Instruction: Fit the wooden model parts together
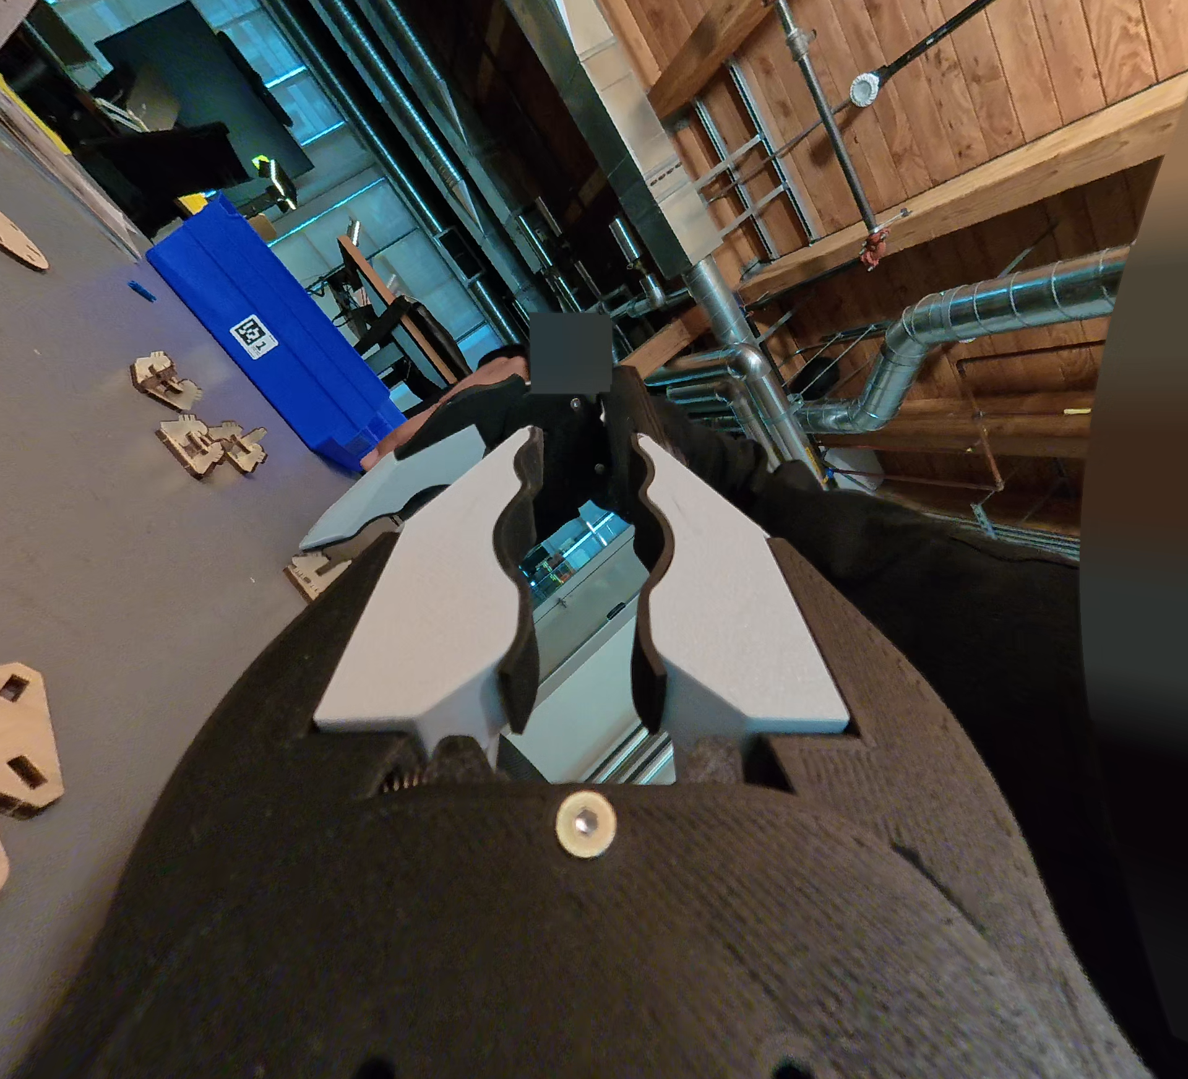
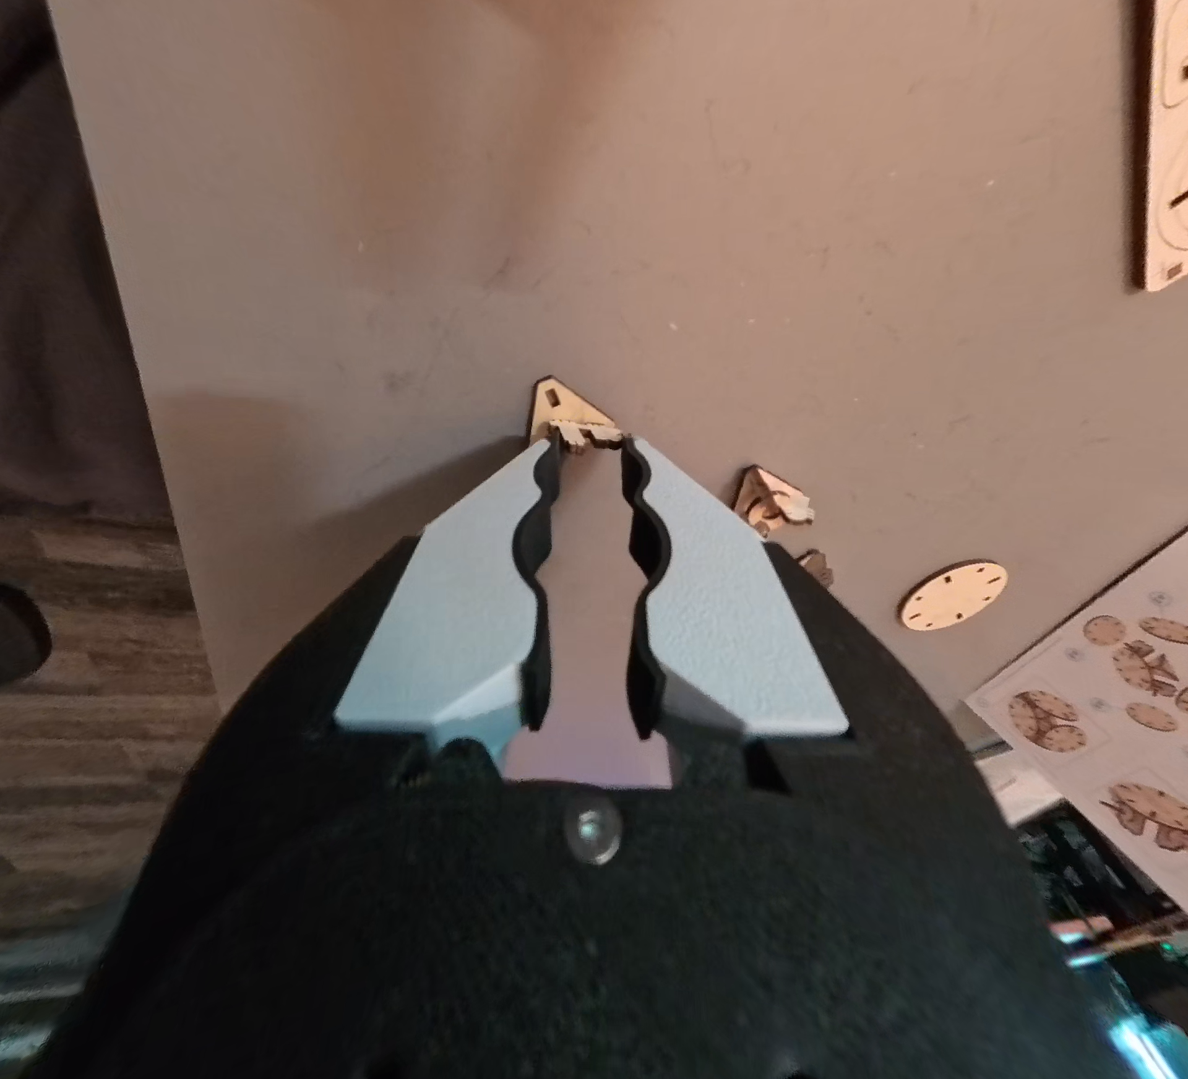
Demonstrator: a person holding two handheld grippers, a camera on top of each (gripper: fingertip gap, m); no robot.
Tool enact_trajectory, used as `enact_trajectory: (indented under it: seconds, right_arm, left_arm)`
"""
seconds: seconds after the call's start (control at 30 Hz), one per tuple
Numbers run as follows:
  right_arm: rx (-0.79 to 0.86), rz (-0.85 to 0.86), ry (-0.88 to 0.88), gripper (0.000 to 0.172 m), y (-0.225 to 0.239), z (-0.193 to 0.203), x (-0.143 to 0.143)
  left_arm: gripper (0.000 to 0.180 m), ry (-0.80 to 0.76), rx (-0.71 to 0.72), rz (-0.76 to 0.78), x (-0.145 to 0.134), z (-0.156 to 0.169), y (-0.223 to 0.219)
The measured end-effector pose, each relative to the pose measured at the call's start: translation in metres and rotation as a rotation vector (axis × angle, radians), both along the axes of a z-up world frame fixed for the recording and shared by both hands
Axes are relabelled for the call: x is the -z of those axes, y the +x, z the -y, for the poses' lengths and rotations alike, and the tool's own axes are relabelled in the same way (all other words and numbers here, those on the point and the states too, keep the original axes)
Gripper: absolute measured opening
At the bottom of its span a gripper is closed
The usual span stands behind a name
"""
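The right gripper point(image 2: 588, 441) points down at the grey table point(image 2: 450, 180) with its jaws partly closed on a small toothed piece point(image 2: 588, 434) of pale wood. The piece lies crosswise to the fingers, its long axis running left to right along the line the jaws close on. It spans the gap from tip to tip, and each black pad meets one end. Just beyond it, on the far side, is a triangular wooden plate point(image 2: 566, 402) with a slot, lying flat. The toothed piece seems to rest against the plate's near edge, but whether the two are joined cannot be told.

To the right and nearer sits a second small wooden assembly point(image 2: 774, 502). A round disc point(image 2: 954, 595) is further right, and a printed sheet point(image 2: 1093, 707) lies at the right edge.

The left gripper point(image 1: 582, 437) is tilted up and away from the table, jaws apart with nothing between the pads. The right gripper's black body is just beyond its tips. More wooden parts point(image 1: 206, 444) and a blue bin point(image 1: 270, 328) lie off to its left. Of the two, the right gripper is the one at the toothed piece.
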State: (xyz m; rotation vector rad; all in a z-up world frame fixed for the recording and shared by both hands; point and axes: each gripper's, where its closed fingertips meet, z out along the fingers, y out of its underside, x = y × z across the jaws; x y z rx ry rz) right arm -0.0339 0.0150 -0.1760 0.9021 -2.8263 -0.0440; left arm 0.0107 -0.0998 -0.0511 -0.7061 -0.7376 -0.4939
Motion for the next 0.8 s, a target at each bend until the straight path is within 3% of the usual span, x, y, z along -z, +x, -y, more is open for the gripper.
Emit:
enact_trajectory:
  seconds: [0.47,0.63,0.8]
  right_arm:
    - [0.018,-0.124,-0.293,0.018,0.005,0.000,-0.019]
    - [0.077,-0.092,-0.622,0.018,0.023,0.022,-0.050]
    - [0.084,-0.060,-0.986,0.018,0.052,0.042,-0.085]
  left_arm:
    - [0.026,-0.069,-0.008,-0.007,0.003,-0.008,0.000]
    - [0.027,-0.159,-0.021,-0.029,0.007,-0.018,0.001]
    - [0.027,-0.373,-0.041,-0.090,0.017,-0.044,0.008]
